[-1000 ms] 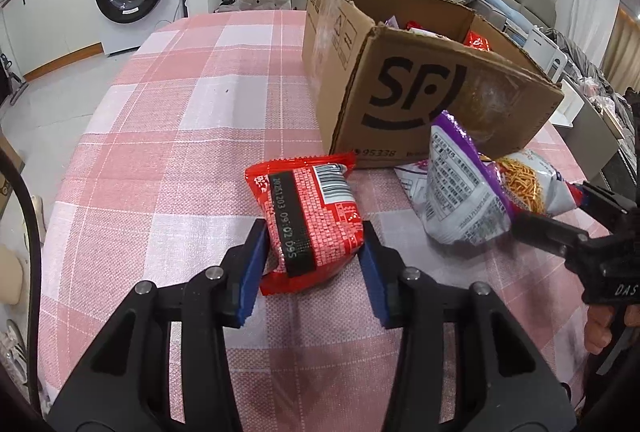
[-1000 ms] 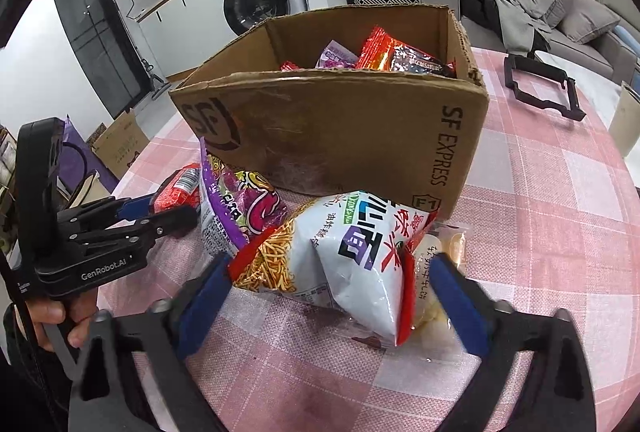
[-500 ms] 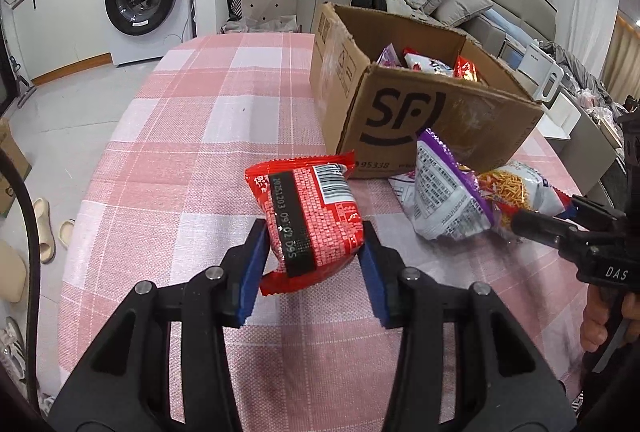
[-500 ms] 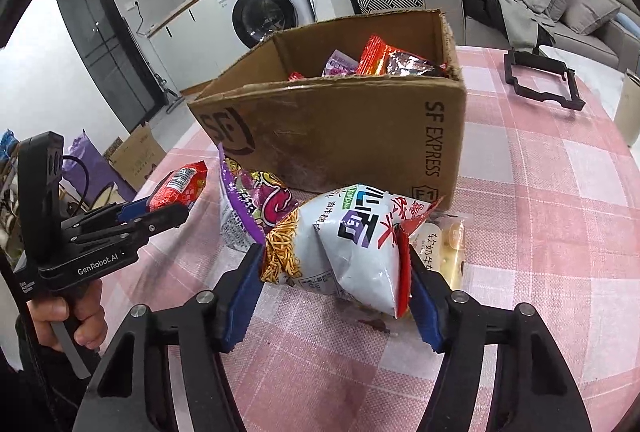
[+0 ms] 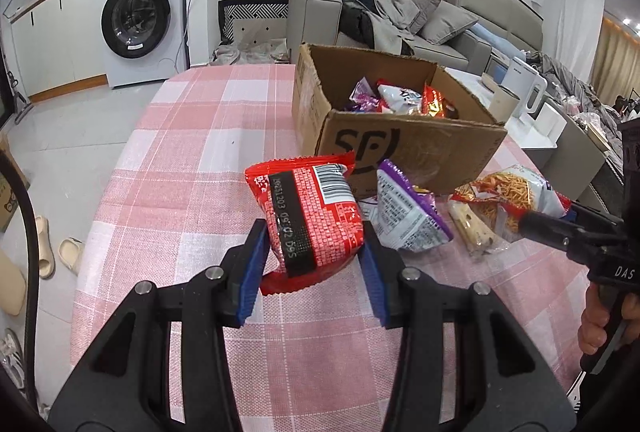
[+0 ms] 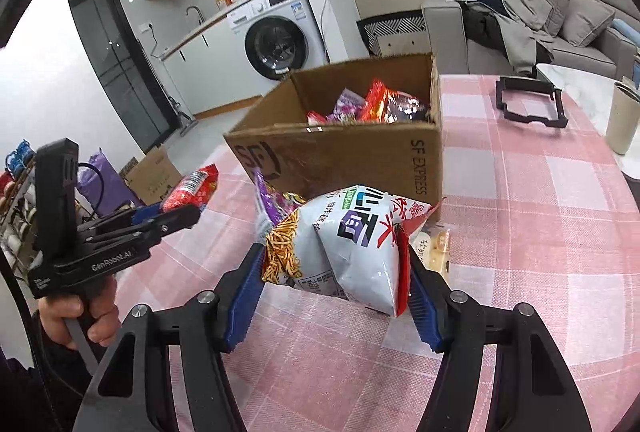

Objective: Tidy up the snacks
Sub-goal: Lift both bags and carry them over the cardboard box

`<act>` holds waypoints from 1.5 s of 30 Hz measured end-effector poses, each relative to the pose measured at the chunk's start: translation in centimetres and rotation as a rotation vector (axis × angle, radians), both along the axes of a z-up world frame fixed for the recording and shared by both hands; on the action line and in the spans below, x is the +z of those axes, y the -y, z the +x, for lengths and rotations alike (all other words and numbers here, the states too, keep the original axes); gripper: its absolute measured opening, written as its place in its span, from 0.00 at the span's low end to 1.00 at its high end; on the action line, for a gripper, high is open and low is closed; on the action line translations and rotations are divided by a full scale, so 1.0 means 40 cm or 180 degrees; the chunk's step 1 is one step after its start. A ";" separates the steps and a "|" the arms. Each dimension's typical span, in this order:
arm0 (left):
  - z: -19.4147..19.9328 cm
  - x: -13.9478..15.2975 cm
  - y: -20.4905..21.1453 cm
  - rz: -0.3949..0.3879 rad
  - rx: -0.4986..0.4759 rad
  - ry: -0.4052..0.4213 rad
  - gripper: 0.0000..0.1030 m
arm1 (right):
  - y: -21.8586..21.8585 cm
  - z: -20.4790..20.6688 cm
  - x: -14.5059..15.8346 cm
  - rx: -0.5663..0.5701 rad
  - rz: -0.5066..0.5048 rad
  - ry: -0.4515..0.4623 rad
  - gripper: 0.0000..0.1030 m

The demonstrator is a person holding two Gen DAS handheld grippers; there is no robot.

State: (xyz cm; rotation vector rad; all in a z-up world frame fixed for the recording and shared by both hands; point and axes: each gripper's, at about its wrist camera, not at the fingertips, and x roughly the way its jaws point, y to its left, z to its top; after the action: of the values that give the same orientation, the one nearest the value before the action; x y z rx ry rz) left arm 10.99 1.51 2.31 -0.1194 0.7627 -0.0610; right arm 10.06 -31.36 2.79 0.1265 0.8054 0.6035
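While both bags are clamped, red packet (image 5: 316, 220) in left gripper (image 5: 314, 264), noodle-snack bag (image 6: 348, 252) in right gripper (image 6: 336, 292), light crushable contents (air-filled) are assumed; cardboard box (image 5: 404, 147) at 12 o'clock.

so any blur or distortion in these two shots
Left wrist view: sharp; red snack packet print readable, fisheye bends the sofa, corners black. Right wrist view: same curve, cardboard box rim slightly smeared, window at left blown out.

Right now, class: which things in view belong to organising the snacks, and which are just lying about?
Belong to the job:
red packet, in left gripper
white noodle-snack bag, in right gripper
purple bag
cardboard box

Lying about:
black frame
beige cup
washing machine
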 end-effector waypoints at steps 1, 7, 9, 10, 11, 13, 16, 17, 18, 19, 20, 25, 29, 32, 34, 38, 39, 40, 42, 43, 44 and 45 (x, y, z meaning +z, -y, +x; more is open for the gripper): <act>-0.005 0.009 0.003 0.0009 0.0005 0.0022 0.40 | 0.002 -0.004 0.007 -0.0001 0.0017 0.0012 0.65; -0.010 0.059 0.022 0.0071 -0.0023 0.0138 0.40 | 0.018 -0.016 0.062 -0.0017 0.0119 0.0153 0.65; -0.008 0.074 0.026 0.0089 -0.0031 0.0180 0.40 | 0.020 -0.013 0.080 -0.0021 0.0141 0.0207 0.65; -0.008 0.084 0.031 0.0107 -0.0035 0.0206 0.40 | 0.021 -0.014 0.089 -0.0018 0.0160 0.0227 0.65; -0.008 0.093 0.036 0.0121 -0.0038 0.0230 0.40 | 0.022 -0.014 0.098 -0.0008 0.0197 0.0252 0.65; -0.006 0.108 0.046 0.0137 -0.0049 0.0267 0.40 | 0.020 -0.011 0.113 0.0000 0.0228 0.0294 0.65; 0.002 0.127 0.061 0.0165 -0.0078 0.0311 0.40 | 0.018 -0.003 0.137 -0.0005 0.0236 0.0371 0.65; 0.004 0.135 0.067 0.0180 -0.0091 0.0328 0.40 | 0.017 -0.002 0.144 -0.0005 0.0238 0.0384 0.65; 0.013 0.139 0.067 0.0185 -0.0097 0.0340 0.40 | 0.015 0.001 0.150 -0.0009 0.0235 0.0399 0.65; 0.016 0.146 0.072 0.0187 -0.0103 0.0350 0.40 | 0.014 0.006 0.156 -0.0008 0.0231 0.0412 0.65; 0.022 0.151 0.078 0.0188 -0.0110 0.0357 0.40 | 0.011 0.011 0.162 -0.0005 0.0219 0.0429 0.65; 0.048 0.177 0.109 0.0202 -0.0164 0.0409 0.40 | 0.000 0.036 0.183 -0.0021 0.0158 0.0490 0.65; 0.074 0.194 0.130 0.0200 -0.0198 0.0442 0.40 | -0.005 0.059 0.195 -0.0031 0.0125 0.0525 0.65; 0.093 0.201 0.140 0.0187 -0.0218 0.0456 0.40 | -0.008 0.083 0.199 -0.0043 0.0113 0.0528 0.65; 0.106 0.205 0.146 0.0184 -0.0227 0.0456 0.40 | -0.011 0.101 0.201 -0.0048 0.0110 0.0523 0.65; 0.144 0.205 0.149 0.0188 -0.0243 0.0443 0.40 | -0.015 0.130 0.203 -0.0071 0.0104 0.0523 0.65; 0.156 0.204 0.150 0.0190 -0.0245 0.0439 0.40 | -0.017 0.139 0.203 -0.0076 0.0104 0.0520 0.65; 0.164 0.204 0.150 0.0189 -0.0246 0.0435 0.40 | -0.017 0.145 0.200 -0.0083 0.0100 0.0518 0.65; 0.184 0.203 0.150 0.0182 -0.0242 0.0428 0.40 | -0.017 0.161 0.202 -0.0102 0.0106 0.0522 0.65; 0.195 0.202 0.149 0.0183 -0.0243 0.0428 0.40 | -0.017 0.168 0.202 -0.0108 0.0111 0.0520 0.65; 0.197 0.201 0.148 0.0188 -0.0237 0.0428 0.40 | -0.018 0.176 0.201 -0.0118 0.0111 0.0515 0.65; 0.205 0.199 0.147 0.0191 -0.0227 0.0422 0.40 | -0.018 0.186 0.201 -0.0125 0.0109 0.0509 0.65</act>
State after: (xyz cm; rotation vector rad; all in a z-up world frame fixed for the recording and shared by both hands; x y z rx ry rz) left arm 19.20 -4.37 10.29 -0.0307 0.6356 -0.1127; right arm 17.52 -30.65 10.83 0.1234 0.6368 0.5827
